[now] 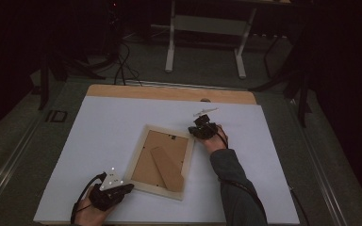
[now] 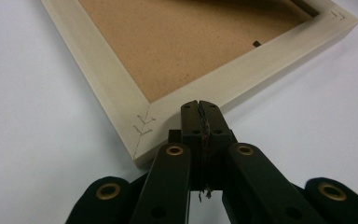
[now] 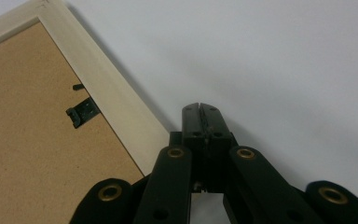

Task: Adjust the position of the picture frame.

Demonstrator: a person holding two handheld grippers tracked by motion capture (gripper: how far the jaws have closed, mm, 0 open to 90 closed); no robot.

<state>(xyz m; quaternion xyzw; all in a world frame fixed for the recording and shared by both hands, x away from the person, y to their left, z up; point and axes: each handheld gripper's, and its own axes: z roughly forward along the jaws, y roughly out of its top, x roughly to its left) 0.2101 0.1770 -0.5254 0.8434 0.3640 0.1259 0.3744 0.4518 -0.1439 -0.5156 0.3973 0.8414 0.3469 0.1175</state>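
The frame (image 1: 160, 160) lies face down on the table (image 1: 99, 136), its back on, and both tongs, left (image 2: 200, 109) and right (image 3: 200, 112), sit closed and empty beside it, so nothing looks started.

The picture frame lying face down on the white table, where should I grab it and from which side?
Probably grip the pale wooden border of the picture frame at its near corner, coming in from the edge beside the left gripper. The frame lies flat, back up, so only its raised outer rim offers closed jaws something to pinch.
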